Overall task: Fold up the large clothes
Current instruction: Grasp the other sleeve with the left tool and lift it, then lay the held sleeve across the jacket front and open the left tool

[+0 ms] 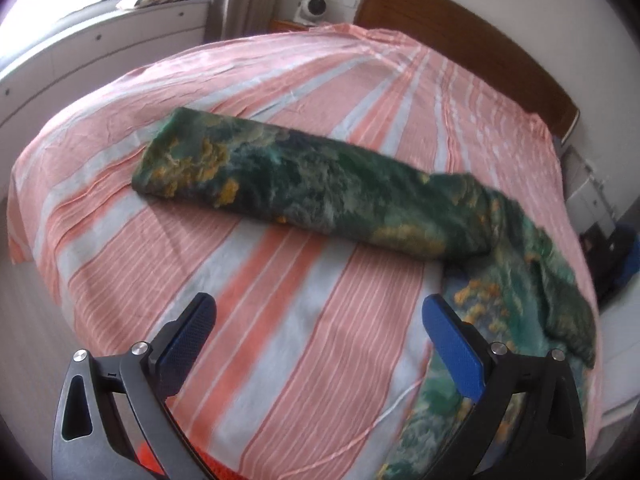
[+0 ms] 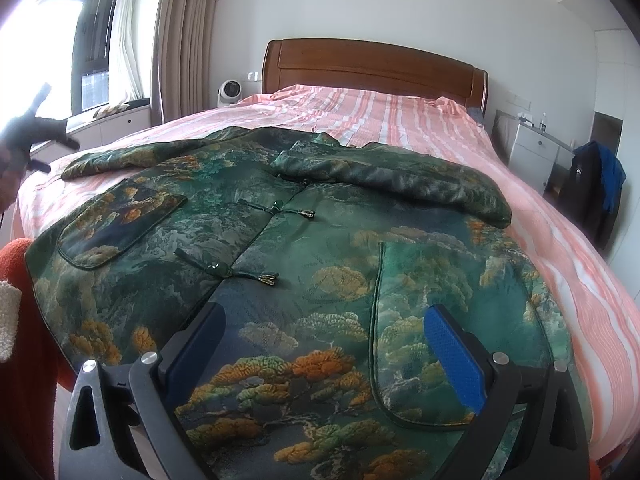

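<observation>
A large green jacket [image 2: 304, 248] with orange tree print lies front-up on the striped bed [image 2: 400, 116]. Its right sleeve [image 2: 400, 180] is folded across the chest; its left sleeve [image 1: 288, 172] stretches out sideways over the sheet. My right gripper [image 2: 324, 328] is open and empty just above the jacket's lower front, by the right pocket. My left gripper [image 1: 318, 320] is open and empty above bare sheet, short of the outstretched sleeve, with the jacket's body [image 1: 520, 300] at its right. The left gripper also shows blurred at the far left of the right wrist view [image 2: 28, 132].
A wooden headboard [image 2: 372, 64] stands at the far end of the bed. A small white fan [image 2: 230, 92] sits beside it. White cabinets [image 2: 532, 148] and a dark bag [image 2: 592, 184] stand right of the bed. An orange sleeve [image 2: 24, 320] is at my left.
</observation>
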`<state>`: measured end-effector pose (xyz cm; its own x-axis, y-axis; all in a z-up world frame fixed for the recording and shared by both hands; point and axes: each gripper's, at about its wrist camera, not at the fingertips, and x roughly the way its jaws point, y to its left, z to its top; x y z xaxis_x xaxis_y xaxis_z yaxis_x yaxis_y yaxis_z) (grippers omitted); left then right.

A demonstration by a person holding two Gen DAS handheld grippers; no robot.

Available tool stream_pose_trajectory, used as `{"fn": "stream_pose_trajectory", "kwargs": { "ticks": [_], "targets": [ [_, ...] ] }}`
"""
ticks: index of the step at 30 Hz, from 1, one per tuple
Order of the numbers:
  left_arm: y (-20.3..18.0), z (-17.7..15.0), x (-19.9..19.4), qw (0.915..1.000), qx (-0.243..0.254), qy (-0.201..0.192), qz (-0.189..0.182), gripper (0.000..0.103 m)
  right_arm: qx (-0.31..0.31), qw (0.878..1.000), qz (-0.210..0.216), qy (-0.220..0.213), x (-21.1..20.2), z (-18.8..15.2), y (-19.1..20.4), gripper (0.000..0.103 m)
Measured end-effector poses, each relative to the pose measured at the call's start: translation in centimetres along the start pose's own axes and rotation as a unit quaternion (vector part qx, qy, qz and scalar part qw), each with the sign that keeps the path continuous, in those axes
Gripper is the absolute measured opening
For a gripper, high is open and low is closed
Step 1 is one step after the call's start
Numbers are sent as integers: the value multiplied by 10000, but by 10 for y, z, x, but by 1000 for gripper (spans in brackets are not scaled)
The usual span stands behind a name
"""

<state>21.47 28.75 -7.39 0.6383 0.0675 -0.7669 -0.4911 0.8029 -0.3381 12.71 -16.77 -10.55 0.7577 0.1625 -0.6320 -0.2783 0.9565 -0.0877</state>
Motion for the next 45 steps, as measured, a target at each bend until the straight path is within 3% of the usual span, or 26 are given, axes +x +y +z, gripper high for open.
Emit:
{"fn": "stream_pose_trajectory", "kwargs": {
  "ticks": [3, 7, 11, 12, 13, 14, 15, 17, 20, 22, 24, 27, 30, 32, 34, 35, 38, 40, 41, 45],
  "targets": [
    [17, 29, 32, 9985, -461, 182, -237, 103, -32, 10000, 8, 61, 3, 0, 2, 99],
    [38, 51, 84, 9958, -853, 283, 166, 102, -107, 9999, -16, 101, 5, -1, 5, 99],
    [65, 64, 116, 9856, -1659, 198, 272, 100, -182, 9996, -60, 192, 8, -4, 8, 99],
    [68, 66, 118, 9832, -1799, 110, 290, 92, -190, 9996, -62, 208, 8, -5, 8, 99],
    [70, 69, 119, 9814, -1888, 30, 351, 71, -197, 9995, -63, 218, 9, -5, 8, 99],
    [70, 73, 118, 9808, -1893, -12, 479, 57, -207, 9995, -60, 229, 10, -5, 9, 99],
    [66, 79, 115, 9814, -1810, -50, 644, 26, -210, 9995, -55, 233, 10, -5, 9, 99],
    [49, 94, 100, 9859, -1498, -233, 704, 18, -193, 9996, -17, 228, 12, -4, 10, 99],
    [-21, 124, 58, 9944, -363, -767, 629, 14, -116, 9997, 69, 216, 13, -2, 7, 99],
    [-88, 133, 25, 9916, 582, -1091, 371, 14, -46, 9997, 121, 206, 14, -1, 4, 99],
    [-165, 127, -6, 9769, 1623, -1388, 30, 14, 60, 9996, 175, 194, 13, 0, 0, 99],
    [-277, 89, -33, 9356, 3111, -1586, -518, 14, 224, 9995, 192, 128, 10, 2, -8, 99],
    [-359, 31, -25, 8931, 4193, -1359, -898, 15, 376, 9992, 133, 15, 4, 4, -17, 99],
    [-395, -12, -1, 8699, 4723, -982, -1027, 28, 458, 9989, 83, -26, 1, 4, -23, 99],
    [-415, -52, 30, 8518, 5114, -472, -1033, 79, 529, 9986, 46, -52, -2, 4, -27, 99],
    [-419, -74, 48, 8426, 5294, -251, -956, 85, 565, 9984, 27, -74, -4, 4, -29, 99],
    [-411, -114, 76, 8189, 5674, 207, -832, 85, 652, 9977, -32, -168, -13, 4, -35, 99],
    [-400, -122, 75, 8171, 5691, 313, -865, 85, 708, 9973, -32, -203, -15, 3, -39, 99],
    [-395, -116, 72, 8215, 5618, 355, -914, 85, 752, 9969, -15, -218, -16, 3, -42, 99],
    [-387, -91, 61, 8509, 5175, 194, -886, 89, 854, 9961, 77, -189, -12, 5, -45, 99]
  ]
}}
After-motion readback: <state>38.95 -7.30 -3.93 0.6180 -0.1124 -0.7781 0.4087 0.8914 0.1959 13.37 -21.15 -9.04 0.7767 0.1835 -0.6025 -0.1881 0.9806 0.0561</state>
